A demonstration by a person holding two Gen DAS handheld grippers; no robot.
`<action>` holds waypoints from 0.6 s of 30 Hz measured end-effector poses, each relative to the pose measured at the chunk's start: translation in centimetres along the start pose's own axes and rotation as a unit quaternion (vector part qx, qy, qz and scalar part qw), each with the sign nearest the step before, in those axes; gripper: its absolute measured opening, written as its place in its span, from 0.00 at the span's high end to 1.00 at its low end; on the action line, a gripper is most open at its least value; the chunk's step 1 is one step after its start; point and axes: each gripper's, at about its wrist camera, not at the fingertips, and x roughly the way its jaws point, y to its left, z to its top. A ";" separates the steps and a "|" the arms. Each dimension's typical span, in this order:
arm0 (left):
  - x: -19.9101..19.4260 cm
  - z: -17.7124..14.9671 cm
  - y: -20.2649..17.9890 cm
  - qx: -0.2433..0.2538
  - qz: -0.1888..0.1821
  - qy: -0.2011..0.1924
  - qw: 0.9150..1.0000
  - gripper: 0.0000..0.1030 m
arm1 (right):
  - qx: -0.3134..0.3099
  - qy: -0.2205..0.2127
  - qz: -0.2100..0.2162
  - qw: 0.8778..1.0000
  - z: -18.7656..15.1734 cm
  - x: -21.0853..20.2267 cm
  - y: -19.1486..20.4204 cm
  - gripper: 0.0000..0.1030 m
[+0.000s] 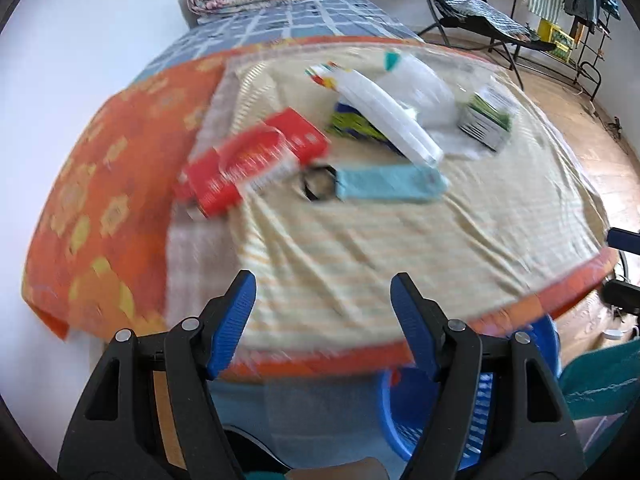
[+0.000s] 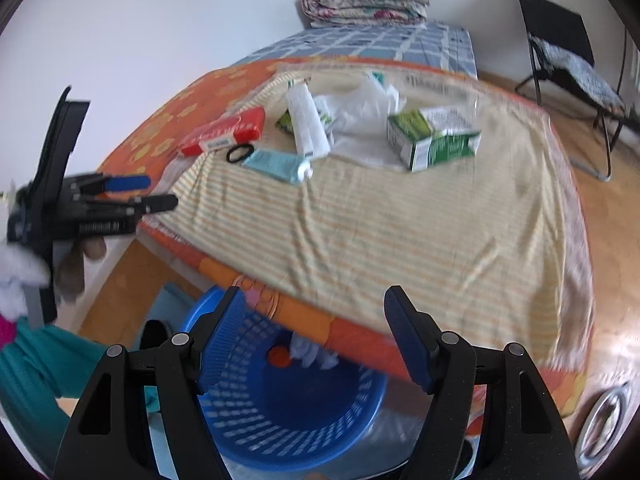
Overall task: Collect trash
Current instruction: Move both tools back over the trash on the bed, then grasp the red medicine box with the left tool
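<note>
Trash lies on the striped cloth of a bed: a red box, a light blue tube, a black ring, a white tube, a clear plastic bag and a green and white carton. My left gripper is open and empty over the bed's near edge; it also shows in the right wrist view. My right gripper is open and empty above a blue basket that holds a white and an orange scrap.
A folded quilt lies at the bed's far end. A black folding chair stands on the wooden floor to the right. A clothes rack stands in the far corner. A round metal object lies on the floor at lower right.
</note>
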 end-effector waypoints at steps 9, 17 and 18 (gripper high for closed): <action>2.8 7.0 5.8 -0.019 -0.022 -0.012 1.000 0.21 | 0.020 -0.013 -0.012 1.000 4.5 0.6 -3.1 0.30; 7.4 12.2 8.8 -0.032 -0.028 -0.009 0.999 0.21 | 0.038 -0.016 -0.011 0.999 7.4 1.8 -4.5 0.30; 8.0 12.6 9.1 -0.038 -0.030 -0.008 0.999 0.21 | 0.040 -0.016 -0.011 0.999 7.5 1.9 -4.6 0.30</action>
